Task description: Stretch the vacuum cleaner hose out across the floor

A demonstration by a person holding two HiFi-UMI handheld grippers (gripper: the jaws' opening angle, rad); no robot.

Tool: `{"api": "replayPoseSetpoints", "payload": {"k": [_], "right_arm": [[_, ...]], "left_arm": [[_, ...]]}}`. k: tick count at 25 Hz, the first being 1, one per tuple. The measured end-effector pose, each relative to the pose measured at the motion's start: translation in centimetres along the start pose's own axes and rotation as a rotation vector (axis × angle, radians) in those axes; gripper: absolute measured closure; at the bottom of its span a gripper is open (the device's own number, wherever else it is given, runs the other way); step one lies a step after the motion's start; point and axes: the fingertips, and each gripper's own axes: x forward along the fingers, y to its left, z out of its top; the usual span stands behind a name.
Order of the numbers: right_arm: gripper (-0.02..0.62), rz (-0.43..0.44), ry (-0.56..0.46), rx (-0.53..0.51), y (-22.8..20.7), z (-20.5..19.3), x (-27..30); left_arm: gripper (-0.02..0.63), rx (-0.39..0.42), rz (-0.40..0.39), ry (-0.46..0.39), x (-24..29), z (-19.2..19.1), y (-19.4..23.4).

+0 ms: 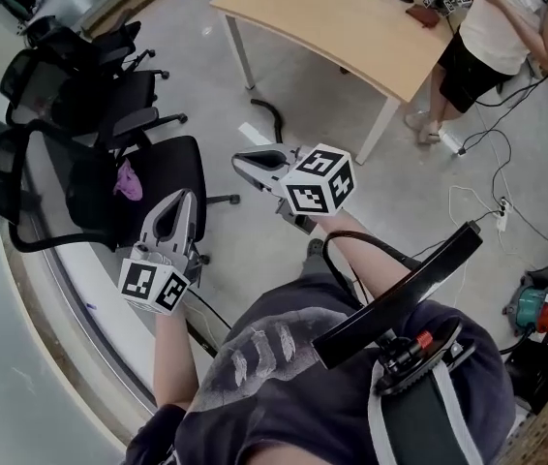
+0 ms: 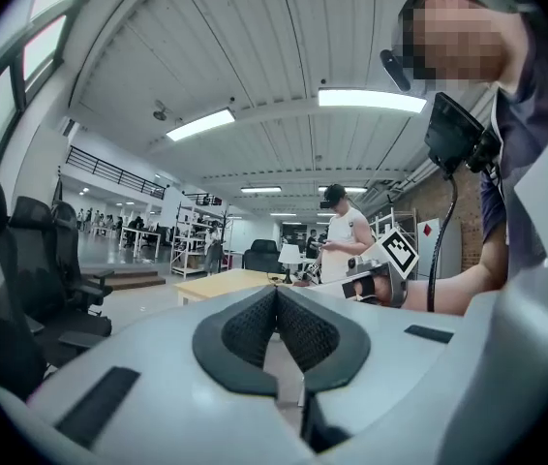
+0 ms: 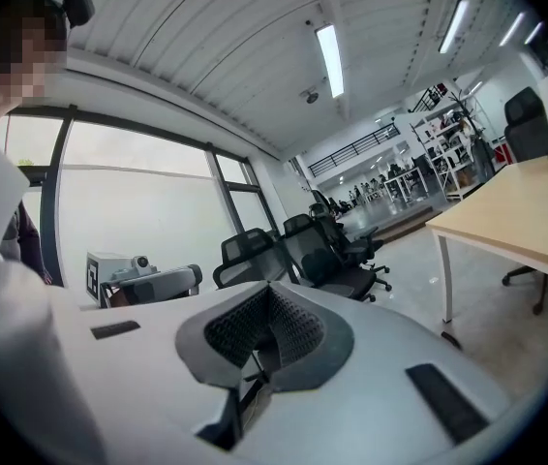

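A black curved hose (image 1: 272,116) lies on the grey floor by the table leg, with a white piece (image 1: 252,134) beside it; I cannot tell whether it is the vacuum hose. Both grippers are held up in the air, well apart from it. My left gripper (image 1: 181,200) is shut, its pads (image 2: 255,325) pressed together with nothing between them. My right gripper (image 1: 239,164) points left and is shut and empty too, its pads (image 3: 289,329) meeting. Each gripper shows in the other's view: the right gripper (image 2: 380,281) and the left gripper (image 3: 143,279).
Several black office chairs (image 1: 80,76) stand at the left; the nearest one (image 1: 163,177) holds a pink cloth (image 1: 127,180). A wooden table (image 1: 332,17) stands ahead with a person (image 1: 502,32) at its right end. Cables and a power strip (image 1: 500,219) lie at the right.
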Motion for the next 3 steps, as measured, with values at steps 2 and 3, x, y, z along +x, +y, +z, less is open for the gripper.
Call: {"api": "replayPoseSetpoints", "payload": {"k": [2,3], "right_arm": [[0.592,0.0,0.004,-0.022,3.2,-0.8,0.5],[0.592,0.0,0.007,-0.034,4.8,-1.2,0.8]], "left_arm": [[0.598,0.022,-0.015,-0.01,-3.7,0.5,-0.4],[0.598,0.033,-0.022,-0.015,-5.6,0.8,-0.6]]}}
